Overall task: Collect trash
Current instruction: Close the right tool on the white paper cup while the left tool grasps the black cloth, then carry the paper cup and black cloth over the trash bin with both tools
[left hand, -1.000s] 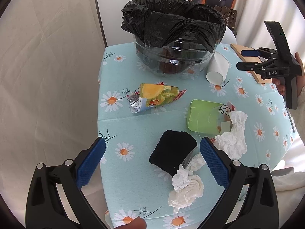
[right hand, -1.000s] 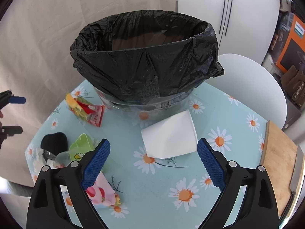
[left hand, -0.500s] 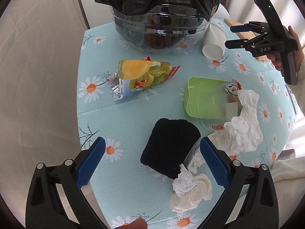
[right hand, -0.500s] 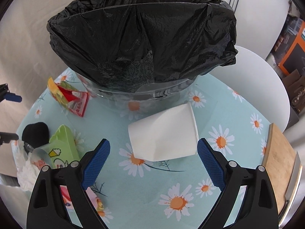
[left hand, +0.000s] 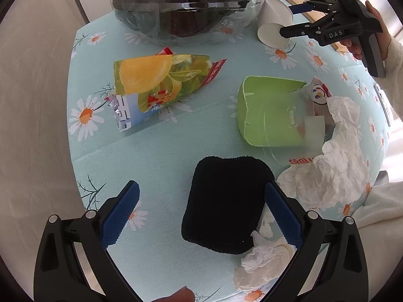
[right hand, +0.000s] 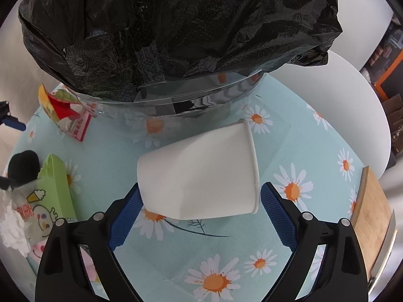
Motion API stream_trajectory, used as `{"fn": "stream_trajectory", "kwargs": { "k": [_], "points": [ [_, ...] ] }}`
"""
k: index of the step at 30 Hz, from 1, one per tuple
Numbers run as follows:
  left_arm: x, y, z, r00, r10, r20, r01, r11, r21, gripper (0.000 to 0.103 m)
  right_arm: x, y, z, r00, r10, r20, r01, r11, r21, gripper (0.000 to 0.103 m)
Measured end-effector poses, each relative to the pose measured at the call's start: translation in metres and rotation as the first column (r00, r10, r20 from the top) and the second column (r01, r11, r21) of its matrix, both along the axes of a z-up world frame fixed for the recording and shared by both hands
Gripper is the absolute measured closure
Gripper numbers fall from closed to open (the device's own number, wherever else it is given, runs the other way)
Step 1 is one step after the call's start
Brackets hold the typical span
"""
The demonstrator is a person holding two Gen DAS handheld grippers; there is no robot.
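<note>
Straddling the paper cup [right hand: 201,173] now, right gripper [right hand: 200,210] fingers have closed in, still spread.

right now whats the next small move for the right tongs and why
Probably ease the right tongs a little further forward, then close on the white paper cup. The cup lies on its side between the open blue pads, which sit only at its near edge, so closing now might just pinch the edge. The black-lined bin stands right behind it.

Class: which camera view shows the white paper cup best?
The right wrist view: the paper cup lies on its side, large and whole, between the right gripper fingers. The left wrist view shows it small, far off, partly hidden.
</note>
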State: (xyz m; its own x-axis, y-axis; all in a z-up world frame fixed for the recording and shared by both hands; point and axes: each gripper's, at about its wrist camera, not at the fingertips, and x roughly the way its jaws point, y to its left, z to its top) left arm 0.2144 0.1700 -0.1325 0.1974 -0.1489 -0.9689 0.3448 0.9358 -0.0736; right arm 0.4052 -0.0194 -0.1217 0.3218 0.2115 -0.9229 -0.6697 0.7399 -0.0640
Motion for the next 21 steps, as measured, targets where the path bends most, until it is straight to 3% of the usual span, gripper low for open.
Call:
{"fn": "stream_trajectory", "kwargs": {
  "k": [12, 14, 16, 18, 21],
  "points": [
    [0.017, -0.004, -0.012, 0.997, -0.045, -0.064, 0.041, 0.997, -0.068, 0.006, 0.005, 0.012, -0.016, 0.997, 0.072, -0.013, -0.072, 0.997, -0.023, 0.016],
    [0.014, -0.009, -0.014, 0.994, -0.058, -0.088, 0.05, 0.995, -0.092, 0.011, 0.006, 0.012, -0.015, 0.997, 0.075, -0.017, -0.075, 0.997, -0.009, 0.021],
    [0.014, -0.013, -0.016, 0.991, -0.06, -0.12, 0.041, 0.986, -0.161, 0.034, 0.008, 0.011, -0.013, 0.997, 0.075, -0.019, -0.075, 0.997, 0.005, 0.022],
    [0.012, -0.017, -0.01, 0.992, -0.065, -0.105, 0.043, 0.98, -0.194, 0.045, 0.007, 0.01, -0.01, 0.997, 0.071, -0.009, -0.071, 0.997, 0.009, 0.022],
    [0.01, -0.024, -0.007, 0.993, -0.066, -0.093, 0.051, 0.987, -0.152, 0.046, 0.002, 0.007, -0.005, 0.998, 0.068, -0.001, -0.068, 0.998, 0.008, 0.022]
  ]
}}
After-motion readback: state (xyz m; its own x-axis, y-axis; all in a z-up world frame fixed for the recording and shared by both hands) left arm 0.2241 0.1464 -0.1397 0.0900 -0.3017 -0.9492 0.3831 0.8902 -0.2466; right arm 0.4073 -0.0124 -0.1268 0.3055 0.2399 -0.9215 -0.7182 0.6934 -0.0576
